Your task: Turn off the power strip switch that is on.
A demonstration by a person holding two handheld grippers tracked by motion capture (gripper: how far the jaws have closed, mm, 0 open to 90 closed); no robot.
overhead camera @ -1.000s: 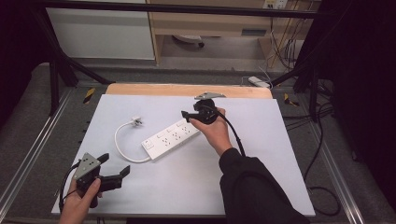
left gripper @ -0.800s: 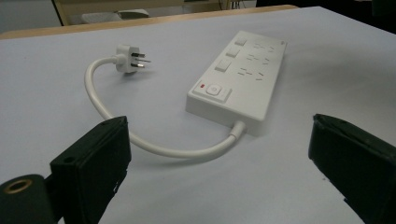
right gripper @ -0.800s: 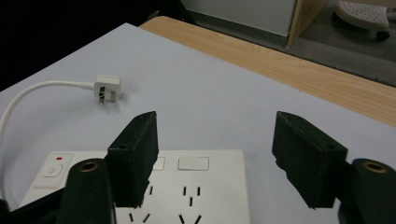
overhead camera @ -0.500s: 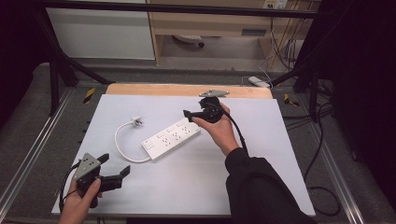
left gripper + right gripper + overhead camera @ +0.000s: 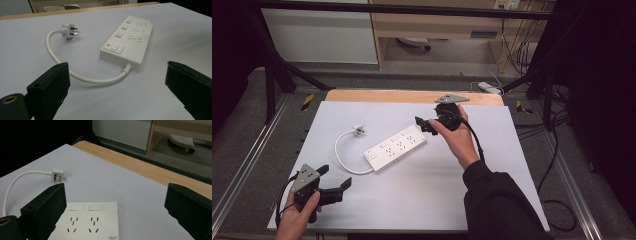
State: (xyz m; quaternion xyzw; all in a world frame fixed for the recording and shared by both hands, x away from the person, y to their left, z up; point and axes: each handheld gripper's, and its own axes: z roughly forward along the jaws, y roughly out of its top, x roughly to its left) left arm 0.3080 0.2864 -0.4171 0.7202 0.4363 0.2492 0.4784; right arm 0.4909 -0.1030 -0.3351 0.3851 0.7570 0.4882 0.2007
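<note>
A white power strip (image 5: 395, 148) lies flat near the middle of the tabletop (image 5: 492, 195), set at a slant, with its sockets facing up. Its short white cord (image 5: 343, 159) leaves the end nearer the front left corner, curls round toward the left edge and ends in a plug (image 5: 358, 130) that rests on the tabletop a little way toward the far edge, apart from the strip's body.

The right gripper (image 5: 426, 124) hangs just past the strip's far end, toward the far right corner, raised off the surface and pointing back at the strip. Its fingers have just been opening and now stand wide, with nothing between them; in the right gripper view the strip's end (image 5: 86, 223) sits below and between the two black pads, untouched.

The left gripper (image 5: 334, 181) is held by the front left corner, well apart from the strip, fingers spread wide and empty, aimed at the strip's switch end (image 5: 128, 42).
</note>
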